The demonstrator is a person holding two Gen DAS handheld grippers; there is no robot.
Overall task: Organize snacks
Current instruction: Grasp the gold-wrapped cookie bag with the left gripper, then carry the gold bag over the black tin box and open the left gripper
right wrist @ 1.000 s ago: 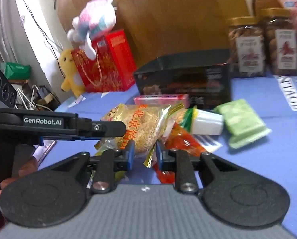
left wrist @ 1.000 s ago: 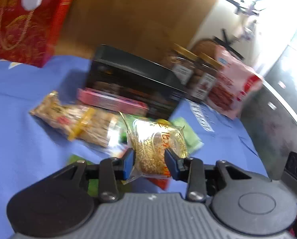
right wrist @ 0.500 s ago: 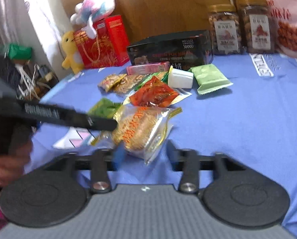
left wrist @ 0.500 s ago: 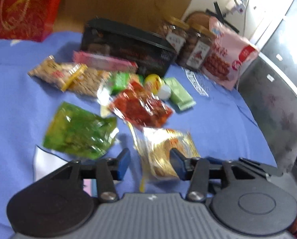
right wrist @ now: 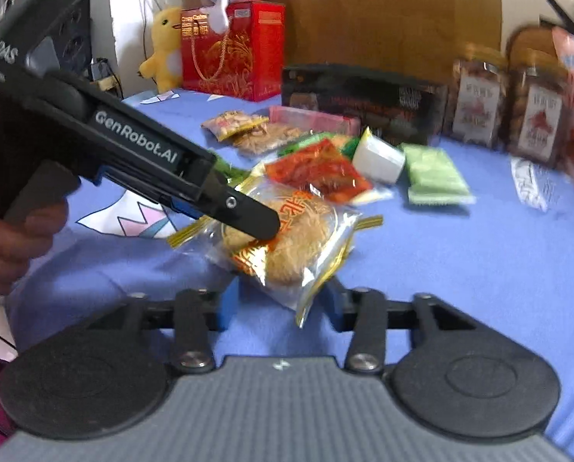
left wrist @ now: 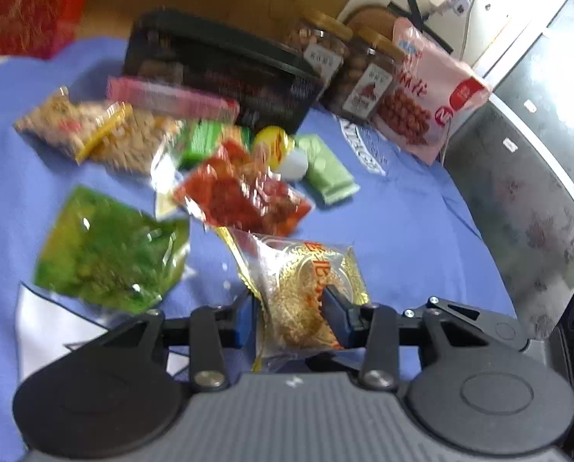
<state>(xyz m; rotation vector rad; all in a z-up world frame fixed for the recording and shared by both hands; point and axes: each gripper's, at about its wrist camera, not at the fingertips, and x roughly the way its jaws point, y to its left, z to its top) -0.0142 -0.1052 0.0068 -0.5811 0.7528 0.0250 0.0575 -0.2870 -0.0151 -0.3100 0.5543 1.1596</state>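
Lying on the blue tablecloth (right wrist: 460, 261), near my edge, the gold-trimmed noodle-cake packet (left wrist: 306, 288) sits between both tools. My left gripper (left wrist: 288, 317) has its jaws closing around it, pads at the wrapper's sides; I cannot tell if they press yet. My right gripper (right wrist: 279, 304) is also closing, jaws still clear of the packet's corner. Just behind lie a red snack pouch (right wrist: 317, 171) and green pouch (left wrist: 106, 254); a black box (left wrist: 217, 65) stands beyond.

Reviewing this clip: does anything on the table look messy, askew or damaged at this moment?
Nothing looks spilled or torn. The loose snack packets lie in an overlapping heap in front of the black box. Apart from it, a gold pastry packet lies tilted between both grippers; the left gripper is closing on it, the right gripper stands clear.
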